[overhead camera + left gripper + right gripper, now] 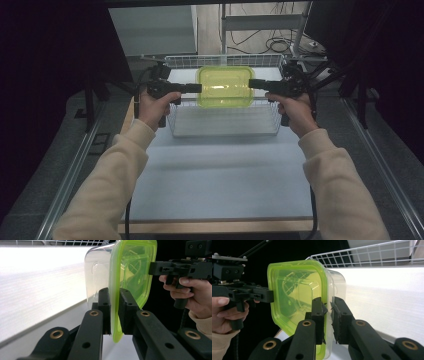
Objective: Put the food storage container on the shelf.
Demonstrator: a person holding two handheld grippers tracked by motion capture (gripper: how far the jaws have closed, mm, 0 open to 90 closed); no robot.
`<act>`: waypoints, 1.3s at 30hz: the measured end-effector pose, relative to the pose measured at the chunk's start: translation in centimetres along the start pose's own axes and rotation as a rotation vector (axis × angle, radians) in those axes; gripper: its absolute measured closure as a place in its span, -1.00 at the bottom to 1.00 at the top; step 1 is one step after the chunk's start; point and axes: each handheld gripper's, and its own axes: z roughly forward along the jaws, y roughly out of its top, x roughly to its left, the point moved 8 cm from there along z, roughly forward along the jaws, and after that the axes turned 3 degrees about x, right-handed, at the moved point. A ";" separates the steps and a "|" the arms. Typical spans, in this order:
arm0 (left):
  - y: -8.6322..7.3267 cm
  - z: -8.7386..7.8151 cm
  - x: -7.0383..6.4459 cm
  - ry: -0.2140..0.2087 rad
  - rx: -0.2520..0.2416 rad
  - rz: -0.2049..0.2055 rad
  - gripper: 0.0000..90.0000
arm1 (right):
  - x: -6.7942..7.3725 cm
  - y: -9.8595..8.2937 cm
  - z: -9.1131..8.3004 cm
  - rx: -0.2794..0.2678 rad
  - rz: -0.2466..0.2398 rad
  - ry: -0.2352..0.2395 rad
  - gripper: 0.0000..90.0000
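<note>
Overhead, clear container with green lid (225,87) held above wire basket (225,122), left gripper (196,88) clenched on its left rim, right gripper (253,84) clenched on its right rim.

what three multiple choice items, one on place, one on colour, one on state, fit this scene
1. Where is the container?
A. over the wire basket
B. on the floor
C. on a shelf

2. What colour is its lid?
A. red
B. yellow-green
C. blue

3. How does the left gripper stand?
A. open, apart from the lid
B. shut on nothing
C. shut on the lid's rim

Key: 1 A, the high view shows it above the basket, held between the left and the right gripper; 2 B, both gripper views show it; 3 C, its jaws pinch the rim.
</note>
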 end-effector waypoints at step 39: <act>2.2 3.8 4.7 0.040 -0.051 -0.115 0.73 | -4.1 1.7 4.0 0.001 0.060 -0.092 0.70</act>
